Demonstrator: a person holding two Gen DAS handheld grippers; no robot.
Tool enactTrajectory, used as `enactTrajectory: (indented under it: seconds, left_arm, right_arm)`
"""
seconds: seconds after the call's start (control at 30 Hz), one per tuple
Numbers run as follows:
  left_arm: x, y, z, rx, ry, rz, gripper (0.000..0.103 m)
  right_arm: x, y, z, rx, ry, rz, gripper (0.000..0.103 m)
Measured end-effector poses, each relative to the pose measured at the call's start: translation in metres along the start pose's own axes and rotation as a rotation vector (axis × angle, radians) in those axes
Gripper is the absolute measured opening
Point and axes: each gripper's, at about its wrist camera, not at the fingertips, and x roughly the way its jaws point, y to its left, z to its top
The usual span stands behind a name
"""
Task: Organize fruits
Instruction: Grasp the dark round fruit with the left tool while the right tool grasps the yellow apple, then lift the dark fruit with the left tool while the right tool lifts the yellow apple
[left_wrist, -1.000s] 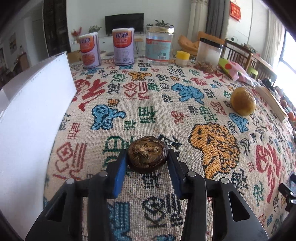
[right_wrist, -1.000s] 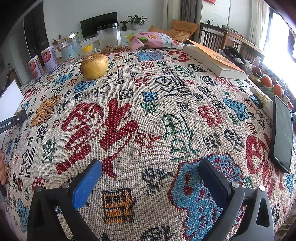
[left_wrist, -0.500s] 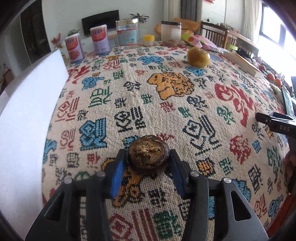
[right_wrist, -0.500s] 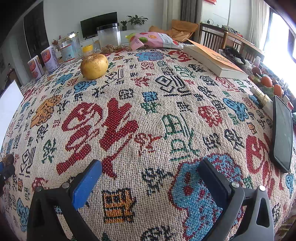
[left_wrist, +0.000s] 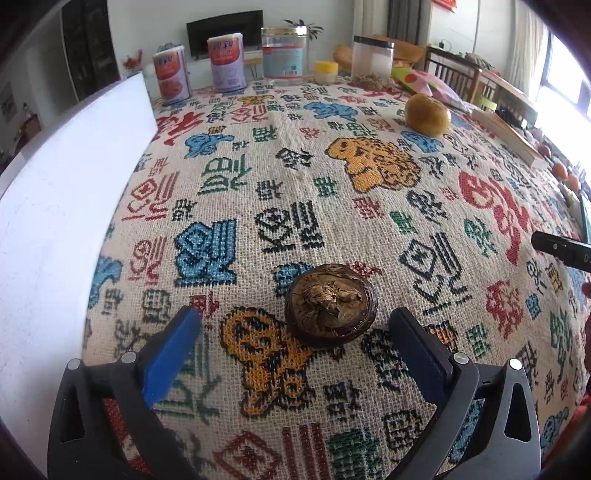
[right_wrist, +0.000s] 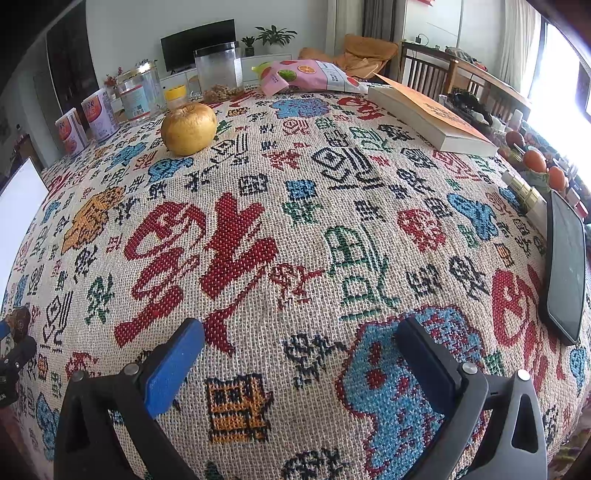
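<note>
A dark brown, wrinkled round fruit (left_wrist: 330, 304) rests on the patterned tablecloth (left_wrist: 295, 184), near its front edge. My left gripper (left_wrist: 293, 319) straddles it with the jaws opening; both blue pads stand clear of the fruit. The same fruit (right_wrist: 18, 321) shows at the far left edge of the right wrist view. A yellow-brown round fruit (left_wrist: 427, 113) sits far back on the cloth, also seen as the yellow fruit (right_wrist: 189, 128) from the right. My right gripper (right_wrist: 299, 328) hangs open over bare cloth with nothing between its fingers.
A white board (left_wrist: 55, 221) stands along the left. Two cans (left_wrist: 170, 75) and clear jars (left_wrist: 284, 51) line the far edge. A book (right_wrist: 428, 114), a snack bag (right_wrist: 310, 75), a phone (right_wrist: 565, 269) and small oranges (right_wrist: 535, 160) lie to the right.
The left gripper carried the dark fruit toward the near edge of the table, then its jaws spread off it, leaving the fruit on the cloth. The right gripper has not moved.
</note>
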Motion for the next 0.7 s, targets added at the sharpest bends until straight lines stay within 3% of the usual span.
enactTrajectory:
  seconds: [0.1,0.27,0.37,0.5,0.53,0.6,0.63,0.7]
  left_arm:
    - [0.000,0.000,0.000,0.000,0.000,0.000,0.102]
    - [0.000,0.000,0.000,0.000,0.000,0.000,0.102]
    - [0.000,0.000,0.000,0.000,0.000,0.000,0.102]
    - [0.001,0.000,0.000,0.000,0.000,0.000,0.102]
    - [0.001,0.000,0.000,0.000,0.000,0.000,0.102]
    - [0.001,0.000,0.000,0.000,0.000,0.000,0.102]
    - [0.001,0.000,0.000,0.000,0.000,0.000,0.102]
    - [0.001,0.000,0.000,0.000,0.000,0.000,0.103]
  right_arm:
    - [0.002,0.012,0.033,0.013,0.015,0.130,0.103]
    - [0.010,0.060,0.110,-0.031,-0.126,0.223,0.103]
    - [0.040,0.082,0.144,-0.026,-0.104,0.245,0.103]
    - [0.082,0.087,0.165,0.040,-0.029,0.268,0.102]
    - [0.089,0.089,0.167,0.038,-0.017,0.263,0.097]
    - [0.100,0.093,0.168,0.029,0.015,0.255,0.071]
    - [0.098,0.093,0.168,0.027,0.002,0.247,0.065]
    - [0.089,0.091,0.163,0.032,-0.017,0.237,0.064]
